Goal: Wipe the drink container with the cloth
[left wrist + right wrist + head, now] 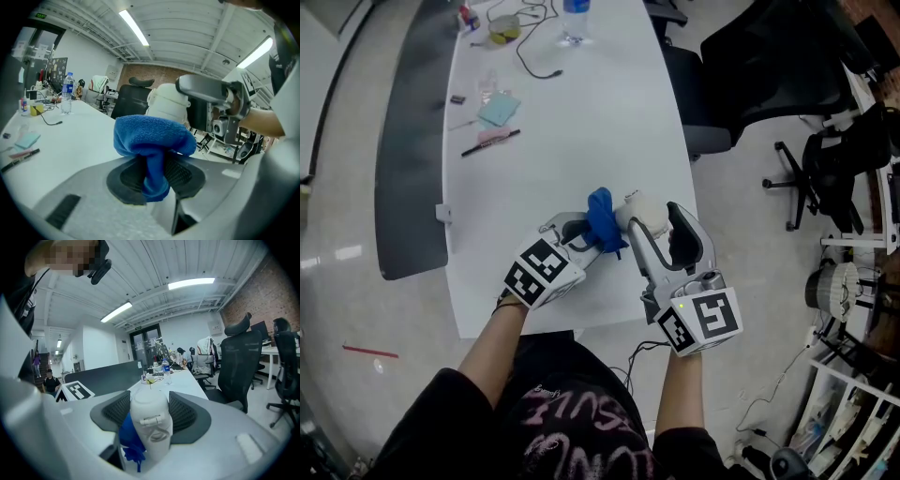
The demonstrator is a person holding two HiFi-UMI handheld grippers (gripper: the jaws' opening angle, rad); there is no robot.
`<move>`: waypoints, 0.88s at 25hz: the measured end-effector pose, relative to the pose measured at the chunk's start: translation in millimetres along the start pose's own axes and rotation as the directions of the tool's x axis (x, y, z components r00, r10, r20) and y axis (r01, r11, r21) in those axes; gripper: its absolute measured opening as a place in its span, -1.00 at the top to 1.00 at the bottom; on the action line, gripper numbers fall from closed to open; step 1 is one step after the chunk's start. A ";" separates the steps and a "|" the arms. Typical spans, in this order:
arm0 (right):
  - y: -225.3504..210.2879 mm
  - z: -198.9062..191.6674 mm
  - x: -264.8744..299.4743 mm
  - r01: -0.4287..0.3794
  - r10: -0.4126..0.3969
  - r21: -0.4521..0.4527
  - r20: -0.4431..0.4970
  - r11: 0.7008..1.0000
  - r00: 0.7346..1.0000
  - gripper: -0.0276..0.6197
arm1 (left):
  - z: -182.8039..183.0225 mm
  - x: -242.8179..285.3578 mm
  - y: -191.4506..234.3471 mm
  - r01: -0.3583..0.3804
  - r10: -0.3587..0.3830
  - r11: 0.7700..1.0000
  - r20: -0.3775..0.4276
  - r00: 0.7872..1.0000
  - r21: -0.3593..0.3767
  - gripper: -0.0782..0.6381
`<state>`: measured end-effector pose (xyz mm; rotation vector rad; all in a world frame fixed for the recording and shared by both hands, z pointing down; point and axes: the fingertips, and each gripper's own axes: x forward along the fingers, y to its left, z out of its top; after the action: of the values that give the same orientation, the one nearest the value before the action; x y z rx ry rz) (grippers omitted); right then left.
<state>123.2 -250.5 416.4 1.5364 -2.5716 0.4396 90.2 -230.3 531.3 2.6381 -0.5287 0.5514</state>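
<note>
A white drink container (643,211) is held above the near part of the white table (562,131), clamped between the jaws of my right gripper (661,220). In the right gripper view the container (150,425) stands between the two ribbed pads (185,411). My left gripper (589,239) is shut on a bunched blue cloth (605,221), which presses against the container's left side. In the left gripper view the cloth (152,140) bulges out of the pads, with the container (168,103) right behind it. A bit of the cloth (129,439) shows beside the container in the right gripper view.
At the table's far end stand a water bottle (574,21), a yellow item (504,30), a black cable (534,61), a light blue pad (499,108) and a pen (489,142). A grey partition (412,141) runs along the left edge. Black office chairs (769,66) stand right.
</note>
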 end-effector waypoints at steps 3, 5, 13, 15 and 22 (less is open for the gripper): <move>-0.3 -0.7 -1.0 -0.002 0.002 0.002 0.007 1.000 1.000 0.09 | 22.8 -19.8 -5.5 -0.016 0.014 0.999 0.047 0.999 0.045 0.50; -0.5 -0.8 -1.8 -0.005 0.005 0.005 0.012 1.000 1.000 0.09 | 40.9 -31.3 -11.7 -0.019 0.012 0.996 0.080 0.997 0.085 0.50; 2.3 1.4 -1.9 -0.015 0.015 0.009 0.020 1.000 1.000 0.09 | 68.6 -32.7 -23.3 -0.002 -0.014 0.988 0.109 0.994 0.153 0.50; 2.0 1.7 -1.5 -0.015 0.015 0.011 0.020 1.000 1.000 0.09 | 68.0 -30.1 -23.7 0.007 -0.024 0.990 0.115 0.993 0.142 0.50; 0.6 1.2 0.1 -0.019 0.019 0.010 0.017 1.000 1.000 0.09 | 56.2 -21.7 -19.2 0.027 -0.039 0.991 0.091 0.995 0.129 0.50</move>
<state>122.7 -250.8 415.1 1.5274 -2.6027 0.4438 96.7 -232.9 468.5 2.7997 -0.4917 0.4686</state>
